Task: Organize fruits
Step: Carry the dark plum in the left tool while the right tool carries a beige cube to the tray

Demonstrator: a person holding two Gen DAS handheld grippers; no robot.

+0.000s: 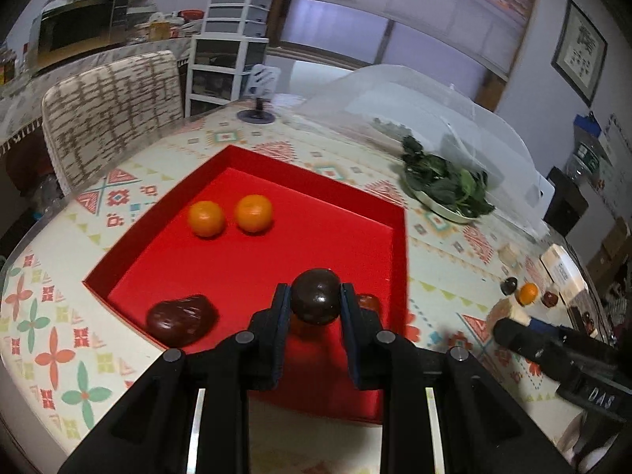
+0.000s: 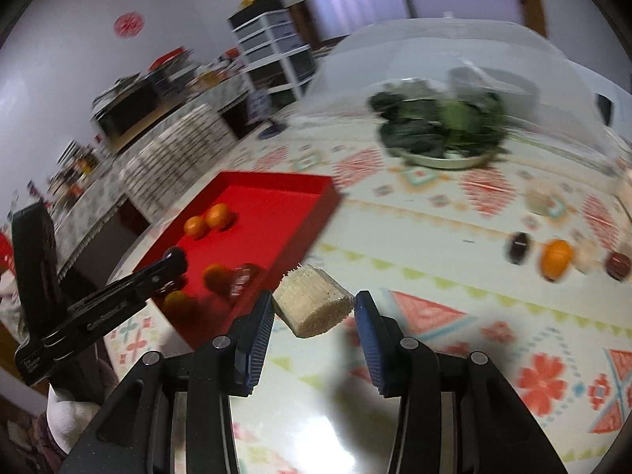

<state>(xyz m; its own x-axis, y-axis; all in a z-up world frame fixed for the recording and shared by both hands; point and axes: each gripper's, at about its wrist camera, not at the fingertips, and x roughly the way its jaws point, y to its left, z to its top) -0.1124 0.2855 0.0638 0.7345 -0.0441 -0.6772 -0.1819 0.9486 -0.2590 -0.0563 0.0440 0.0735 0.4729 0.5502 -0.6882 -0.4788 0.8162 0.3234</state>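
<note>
My left gripper [image 1: 315, 296] is shut on a dark brown round fruit [image 1: 316, 296] and holds it over the near part of the red tray [image 1: 252, 166]. In the tray lie two oranges [image 1: 206, 218] [image 1: 253, 213], a dark red-brown fruit [image 1: 181, 320] and another reddish one [image 1: 367, 301] behind the right finger. My right gripper [image 2: 314, 308] is shut on a beige cylindrical block [image 2: 312, 304] above the table, just right of the tray [image 2: 324, 193]. On the table at the right lie a dark fruit [image 2: 518, 247], an orange [image 2: 556, 258] and a dark red fruit [image 2: 618, 264].
A dish of dark green leaves [image 1: 446, 185] stands beyond the tray, with a clear dome cover [image 1: 414, 94] behind it. Pale blocks [image 2: 541, 197] lie near the loose fruits. A chair [image 1: 110, 110] stands at the table's far left edge.
</note>
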